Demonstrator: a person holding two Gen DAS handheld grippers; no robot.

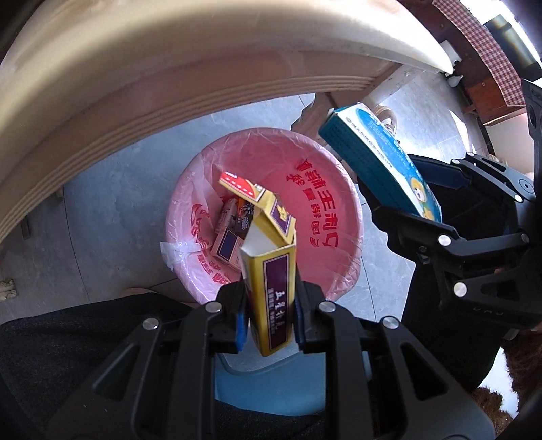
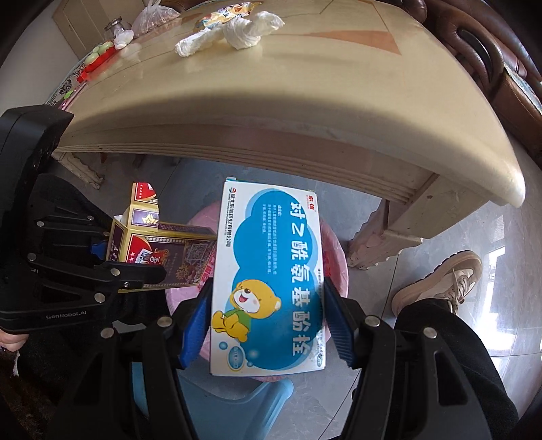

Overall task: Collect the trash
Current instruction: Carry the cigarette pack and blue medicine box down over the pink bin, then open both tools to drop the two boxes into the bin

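My left gripper [image 1: 269, 321] is shut on a yellow and purple carton [image 1: 271, 287] with its lid flap open, held above the pink bin [image 1: 342, 216] lined with a printed plastic bag. Another small box [image 1: 228, 242] lies inside the bin. My right gripper [image 2: 267, 318] is shut on a blue and white medicine box [image 2: 271, 270] with a cartoon bear, held over the same bin [image 2: 333, 267]. The medicine box [image 1: 379, 159] and right gripper [image 1: 437, 223] show at the right of the left wrist view. The left gripper [image 2: 101, 260] with its carton [image 2: 169, 257] shows at the left of the right wrist view.
A cream table [image 2: 305, 101] overhangs the bin; its edge fills the top of the left wrist view [image 1: 169, 84]. Crumpled tissues [image 2: 237, 30], snack wrappers [image 2: 220, 13] and a red toy [image 2: 98, 57] lie on it. A table leg [image 2: 382, 237], my shoe [image 2: 440, 281] and a blue stool [image 2: 237, 406] are near.
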